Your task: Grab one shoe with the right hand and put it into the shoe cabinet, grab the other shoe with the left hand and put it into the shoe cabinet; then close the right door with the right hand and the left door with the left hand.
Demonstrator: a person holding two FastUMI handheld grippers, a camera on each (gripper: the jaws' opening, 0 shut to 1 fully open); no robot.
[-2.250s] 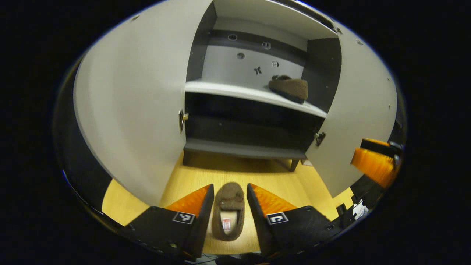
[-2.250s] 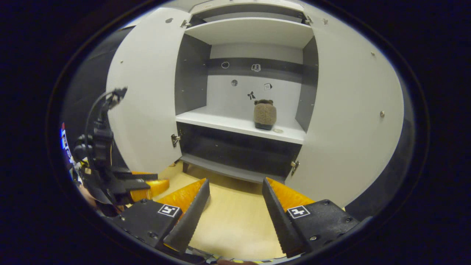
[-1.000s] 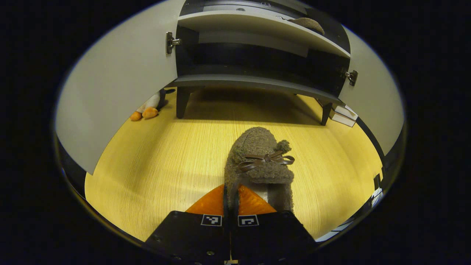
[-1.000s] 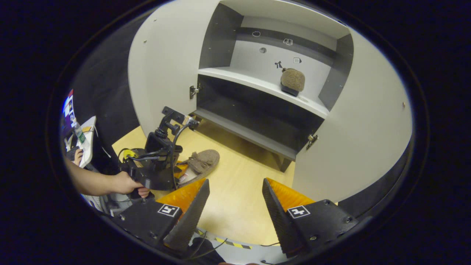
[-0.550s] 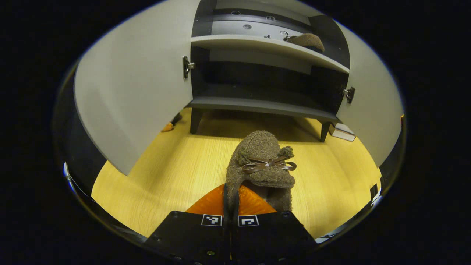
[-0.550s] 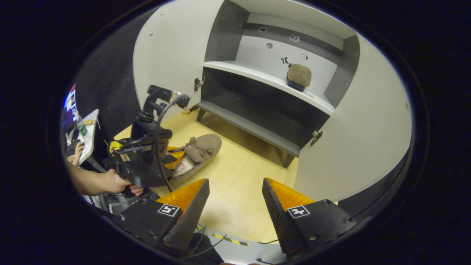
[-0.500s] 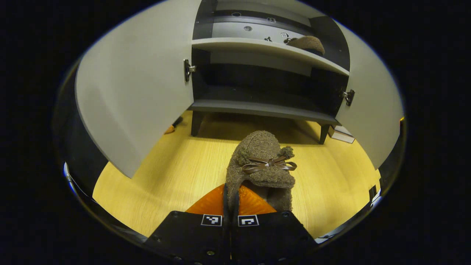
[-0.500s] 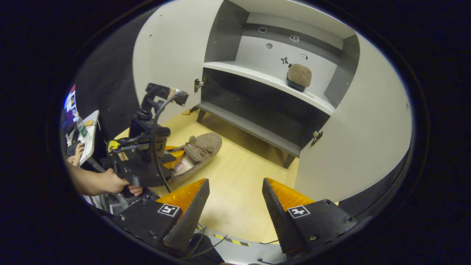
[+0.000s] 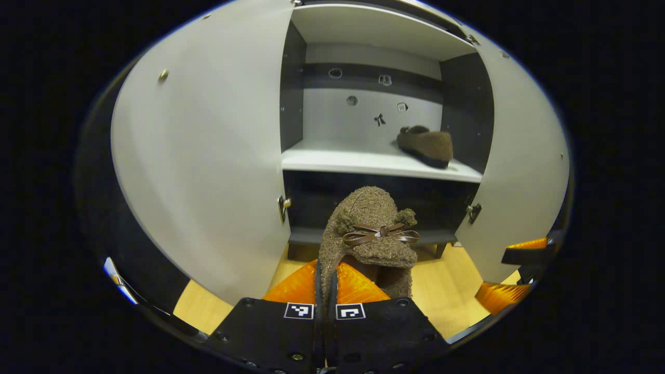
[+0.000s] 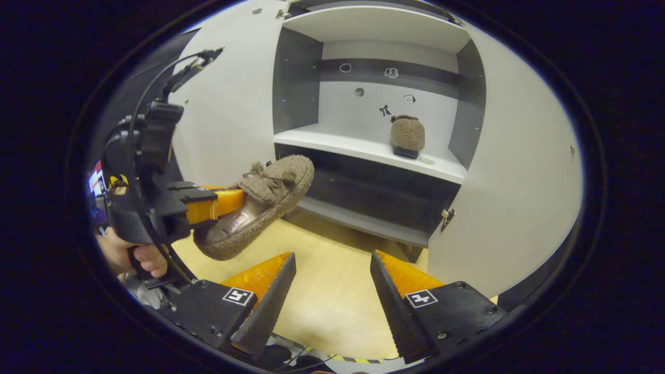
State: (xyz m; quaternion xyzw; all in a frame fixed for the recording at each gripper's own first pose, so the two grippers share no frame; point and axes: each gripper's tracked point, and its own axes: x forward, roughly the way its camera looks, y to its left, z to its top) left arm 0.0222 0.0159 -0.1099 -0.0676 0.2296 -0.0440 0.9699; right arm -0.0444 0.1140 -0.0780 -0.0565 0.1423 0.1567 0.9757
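Observation:
A brown fuzzy slipper (image 9: 371, 228) with a bow hangs in the air in front of the open shoe cabinet (image 9: 374, 161), toe toward it. My left gripper (image 9: 326, 269) is shut on the slipper's side wall. In the right gripper view the same slipper (image 10: 265, 202) is held up at the left by the left gripper (image 10: 215, 202), about level with the white shelf (image 10: 358, 148). The other slipper (image 10: 408, 136) rests on that shelf at its right end. My right gripper (image 10: 332, 291) is open over the wood floor, holding nothing.
Both cabinet doors stand wide open: the left door (image 9: 202, 166) and the right door (image 9: 524, 171). A dark lower shelf (image 10: 363, 221) sits under the white one. A hand (image 10: 140, 257) grips the left gripper's handle. The right gripper's fingers (image 9: 511, 280) show at the far right.
My left gripper closed on the slipper on the floor and has lifted it up to about shelf height before the cabinet. The right gripper has stayed open and low.

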